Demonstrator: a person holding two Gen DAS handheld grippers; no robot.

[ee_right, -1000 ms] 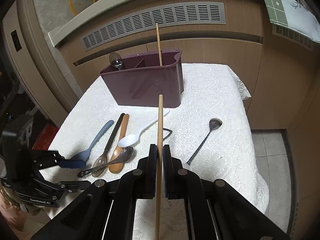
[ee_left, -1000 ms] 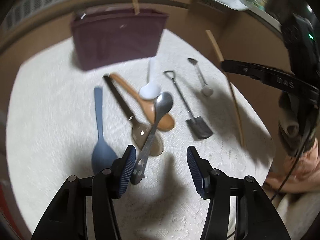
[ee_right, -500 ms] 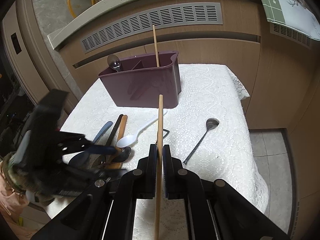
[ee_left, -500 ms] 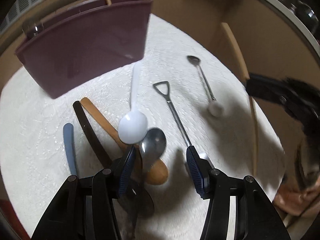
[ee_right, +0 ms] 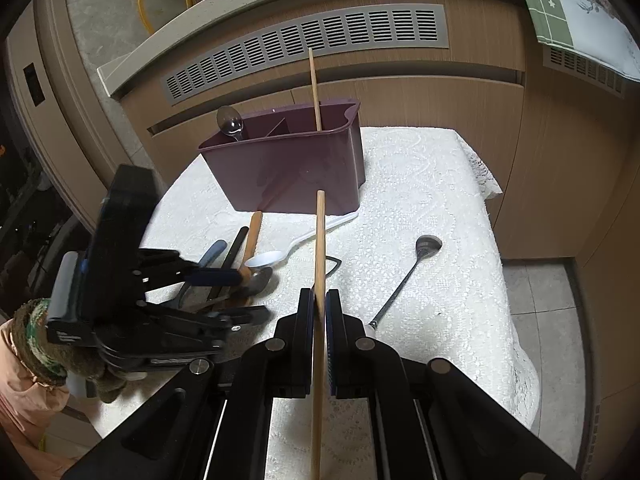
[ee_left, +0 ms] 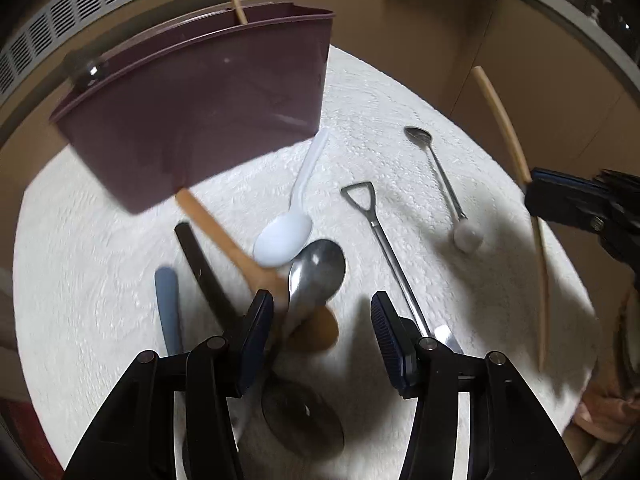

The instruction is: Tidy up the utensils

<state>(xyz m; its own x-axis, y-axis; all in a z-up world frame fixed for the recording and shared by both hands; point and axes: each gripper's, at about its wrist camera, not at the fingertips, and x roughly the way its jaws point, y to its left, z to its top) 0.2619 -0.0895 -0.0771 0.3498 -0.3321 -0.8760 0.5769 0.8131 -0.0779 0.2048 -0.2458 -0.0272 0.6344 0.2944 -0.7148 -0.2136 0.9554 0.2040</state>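
The caddy [ee_right: 288, 168] stands at the far side of the clothed table [ee_right: 432, 208], already holding a spoon [ee_right: 230, 122] at its left end and one chopstick [ee_right: 314, 84] upright toward the right. In front of it lie the loose utensils – a white spoon [ee_left: 286, 232], a wooden spoon [ee_left: 236, 248], a dark-handled piece [ee_left: 200, 264], a blue one [ee_left: 170, 312], a steel spoon [ee_left: 316, 276] across the pile, a shovel-shaped spoon [ee_left: 384, 240] and, apart to the right, a long thin spoon [ee_left: 440, 176]. The left gripper [ee_left: 322, 328] hangs over the pile, jaws apart, the steel spoon between them and close to the left pad; whether that pad touches it I cannot tell. The right gripper [ee_right: 319, 312] is clamped on a second chopstick [ee_right: 320, 240], pointing at the caddy. The step in hand looks like picking up the steel spoon; next the jaws must close on its neck without snagging the wooden spoon beneath – then lift clear to the caddy.
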